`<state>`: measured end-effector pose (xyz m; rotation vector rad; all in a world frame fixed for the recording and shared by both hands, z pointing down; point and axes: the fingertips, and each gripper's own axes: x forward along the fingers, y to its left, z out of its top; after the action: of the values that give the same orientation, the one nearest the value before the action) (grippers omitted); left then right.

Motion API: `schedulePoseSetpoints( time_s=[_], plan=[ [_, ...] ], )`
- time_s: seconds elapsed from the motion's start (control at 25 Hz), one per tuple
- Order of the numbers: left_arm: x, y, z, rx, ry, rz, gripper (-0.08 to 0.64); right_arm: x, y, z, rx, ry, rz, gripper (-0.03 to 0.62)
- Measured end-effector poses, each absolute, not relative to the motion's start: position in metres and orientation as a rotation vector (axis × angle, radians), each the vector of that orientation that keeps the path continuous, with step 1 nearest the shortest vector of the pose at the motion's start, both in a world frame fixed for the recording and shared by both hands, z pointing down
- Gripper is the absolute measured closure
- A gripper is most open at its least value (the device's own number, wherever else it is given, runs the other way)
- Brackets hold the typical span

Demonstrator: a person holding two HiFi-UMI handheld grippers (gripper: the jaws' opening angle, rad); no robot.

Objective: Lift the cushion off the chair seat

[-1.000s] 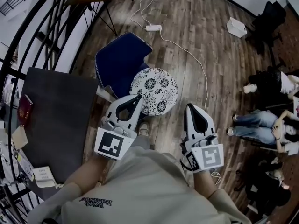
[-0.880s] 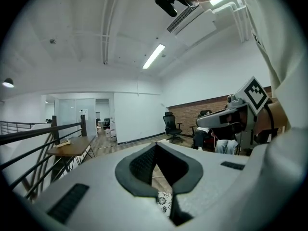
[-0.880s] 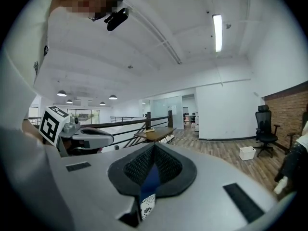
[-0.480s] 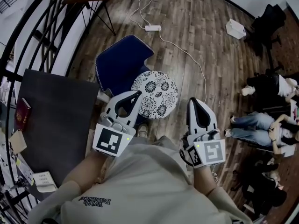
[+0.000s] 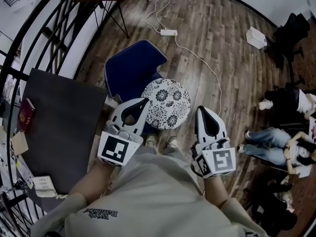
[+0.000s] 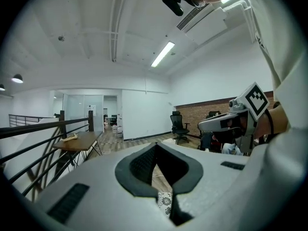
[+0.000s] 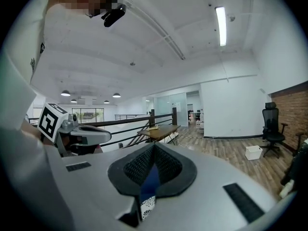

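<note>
The round flowery cushion (image 5: 166, 103) lies on the blue chair (image 5: 129, 68), at the seat's near edge. The left gripper (image 5: 143, 102) and right gripper (image 5: 201, 110) hang near it, jaws shut and empty. I think this is the reaching step. Next they should open, go down and pinch its rim.

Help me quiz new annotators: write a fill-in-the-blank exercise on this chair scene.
1. The round patterned cushion lies on the seat of a ____ chair.
2. The left gripper and the right gripper both have their jaws ____, with nothing held.
3. The white power strip lies on a floor made of ____ planks.
Missing words: blue; shut; wooden.
</note>
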<state>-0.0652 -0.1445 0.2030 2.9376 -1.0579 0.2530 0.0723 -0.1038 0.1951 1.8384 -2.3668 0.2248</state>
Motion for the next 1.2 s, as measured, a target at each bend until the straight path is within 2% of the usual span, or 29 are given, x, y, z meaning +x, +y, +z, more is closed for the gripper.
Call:
schedulePoseSetpoints(
  time_s=[0.6,0.96,1.2],
  plan=[
    [-0.053,-0.153,0.229,2.836,-1.151,0.351,0.555,0.111,-0.120,0.229,1.821,-2.370,0.381,0.589],
    [-0.047,-0.194,0.273,2.805,-1.153,0.422,0.555,0.131,-0.163,0.285,1.776,-2.311,0.432,0.588],
    [-0.035,-0.226,0.337,2.714,-1.118,0.528,0.535,0.141,-0.193,0.346,1.777,-2.278,0.535,0.587]
  ],
)
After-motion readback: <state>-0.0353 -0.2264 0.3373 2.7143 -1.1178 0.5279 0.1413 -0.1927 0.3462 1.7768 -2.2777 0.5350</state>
